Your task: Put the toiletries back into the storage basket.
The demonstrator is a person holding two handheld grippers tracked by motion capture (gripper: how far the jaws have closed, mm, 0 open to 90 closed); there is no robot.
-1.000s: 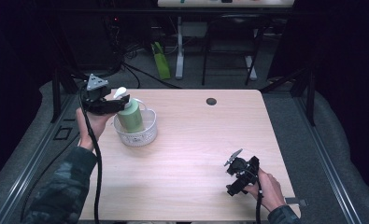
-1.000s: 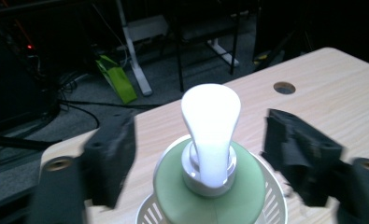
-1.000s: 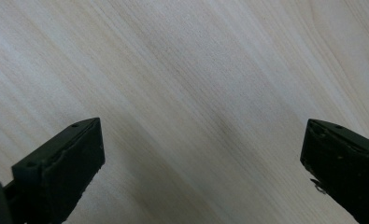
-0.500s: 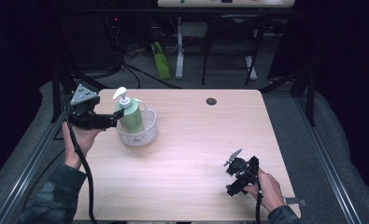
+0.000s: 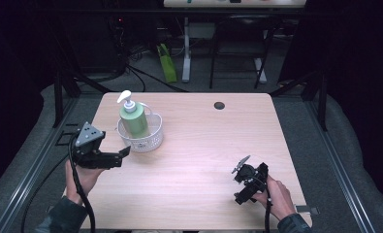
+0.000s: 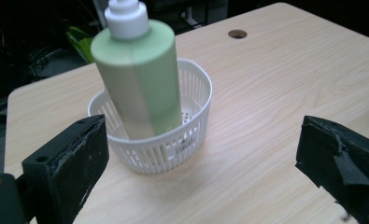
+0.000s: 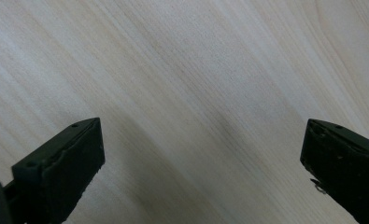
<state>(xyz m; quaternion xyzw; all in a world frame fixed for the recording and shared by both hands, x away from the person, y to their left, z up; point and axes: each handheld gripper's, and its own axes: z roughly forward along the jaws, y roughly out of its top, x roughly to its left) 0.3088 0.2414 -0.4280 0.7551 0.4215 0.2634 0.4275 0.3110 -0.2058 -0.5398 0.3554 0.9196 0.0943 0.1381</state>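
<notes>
No writing, label, brand, number or sign can be read anywhere. The green bottle (image 6: 138, 74) shows a plain side with no print, the white basket (image 6: 191, 135) bears no mark, and the bench (image 5: 203, 145) is bare wood grain.

I'm working in what looks like a lab or recording studio — not a home. The pale wood-grain table with a round cable hole (image 5: 219, 105) stands on grey carpet (image 5: 300, 111), fenced by black metal framing (image 5: 59, 92) and dark curtains (image 5: 359, 73). Behind it, black cables (image 5: 131, 73) trail across the floor beneath a white-legged desk (image 5: 186, 48) — a bare, purpose-built test space with one lit work surface.
</notes>
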